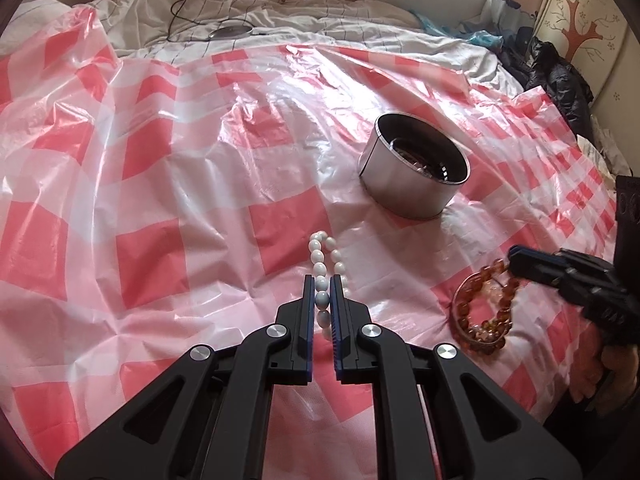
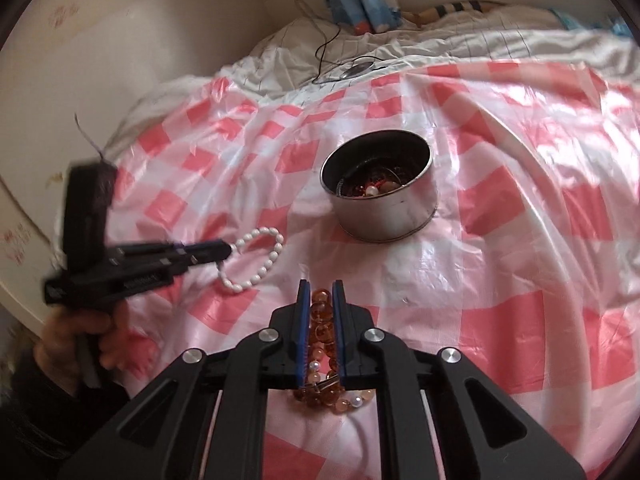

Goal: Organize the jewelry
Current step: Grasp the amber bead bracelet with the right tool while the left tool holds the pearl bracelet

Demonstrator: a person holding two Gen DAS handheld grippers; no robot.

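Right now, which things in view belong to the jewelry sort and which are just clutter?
Job:
- white bead bracelet, pinched in left gripper
- amber bead bracelet, between right gripper pads
- metal tin, already holding jewelry

Lying about:
- checkered plastic sheet
- black cable
- dark jacket
- striped bedding

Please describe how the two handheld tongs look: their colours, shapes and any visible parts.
Both tongs are matte black plastic. The left tongs and the right tongs each have two flat straight fingers lined with ribbed blue pads, carried on angular link arms with round silver pivot bolts. From the side, each shows a pistol-style handle. A dark sleeve covers the left wrist.
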